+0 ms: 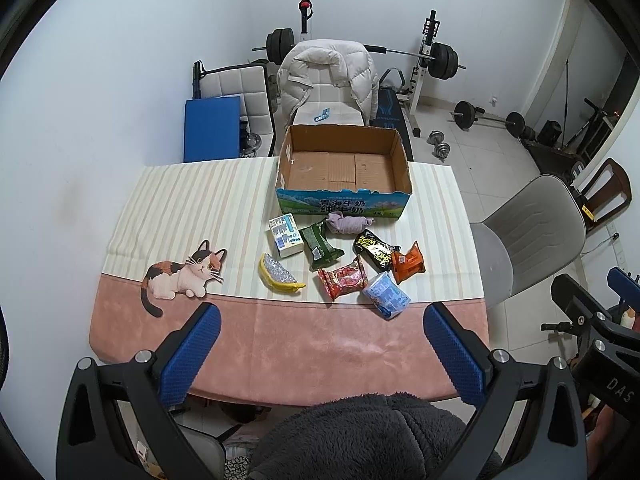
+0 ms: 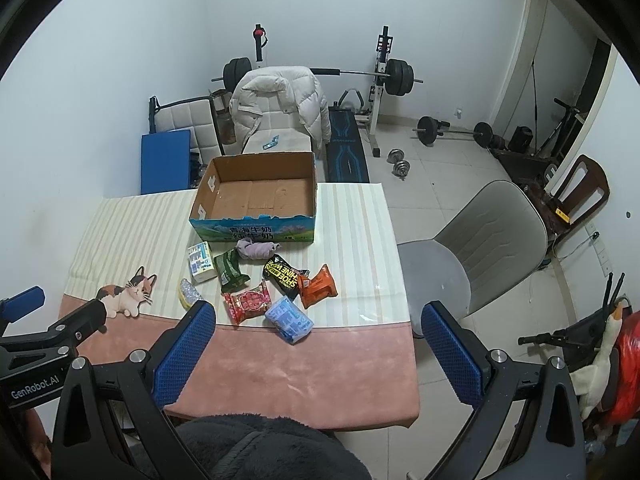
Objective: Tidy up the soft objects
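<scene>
Black plastic left gripper (image 1: 320,354) and right gripper (image 2: 316,354), blue textured pads (image 1: 192,354) on jaws, silver screws (image 1: 500,355) at finger bases. White "GenRobot.AI" lettering (image 2: 34,387) on left unit body. Dark grey fleece garment (image 1: 360,436) worn below.

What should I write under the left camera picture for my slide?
Open left gripper facing snack packets before an empty cardboard box.

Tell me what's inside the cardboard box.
The box holds nothing visible: only its bare brown floor flaps show in both views. The strip of floor just behind the near wall is hidden. All packets still lie on the table.
</scene>
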Motion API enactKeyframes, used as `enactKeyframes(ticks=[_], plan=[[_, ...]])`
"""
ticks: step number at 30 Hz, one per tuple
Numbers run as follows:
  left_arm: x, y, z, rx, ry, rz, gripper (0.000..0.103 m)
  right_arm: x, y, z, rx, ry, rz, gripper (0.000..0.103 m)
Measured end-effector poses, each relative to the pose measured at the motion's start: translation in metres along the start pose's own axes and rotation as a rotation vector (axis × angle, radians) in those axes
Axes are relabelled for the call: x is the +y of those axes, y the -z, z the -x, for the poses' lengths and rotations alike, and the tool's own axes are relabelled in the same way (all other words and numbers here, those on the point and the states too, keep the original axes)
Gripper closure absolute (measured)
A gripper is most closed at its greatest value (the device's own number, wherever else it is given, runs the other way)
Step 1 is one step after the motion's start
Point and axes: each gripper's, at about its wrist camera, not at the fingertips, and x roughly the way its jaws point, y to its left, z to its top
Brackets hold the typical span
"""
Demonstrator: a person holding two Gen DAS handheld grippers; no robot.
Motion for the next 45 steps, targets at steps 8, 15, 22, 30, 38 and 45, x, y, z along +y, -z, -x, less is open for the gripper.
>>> enactKeyframes(ticks=[8, 15, 22, 30, 38, 45], plan=[[-0.002, 0.000, 0.008, -0.009, -0.002, -0.006, 0.000, -0.003, -0.002, 0.003, -0.008, 0.000, -0.005, 0.000], [-0.002, 0.000, 0.008, -0.010, 0.000, -0.003, 0.000, -0.004, -0.004, 0.004, -0.009, -0.003, -0.004, 0.000], [-0.004, -0.003, 0.010, -0.016, -0.003, -0.003, 0.000, -0.003, -0.008, 0.003, -0.014, -0.002, -0.006, 0.000], [-0.003, -0.009, 0.010, -0.013, -0.002, 0.000, 0.000, -0.003, -0.007, 0.004, -0.018, -0.002, -0.004, 0.000], [-0.002, -0.008, 0.008, -0.013, -0.002, -0.003, 0.000, 0.002, -0.007, 0.002, -0.025, -0.003, -0.001, 0.000], [0.005, -0.011, -0.006, 0.001, -0.006, -0.005, 0.000, 0.005, -0.008, -0.011, -0.020, -0.021, -0.013, 0.000]])
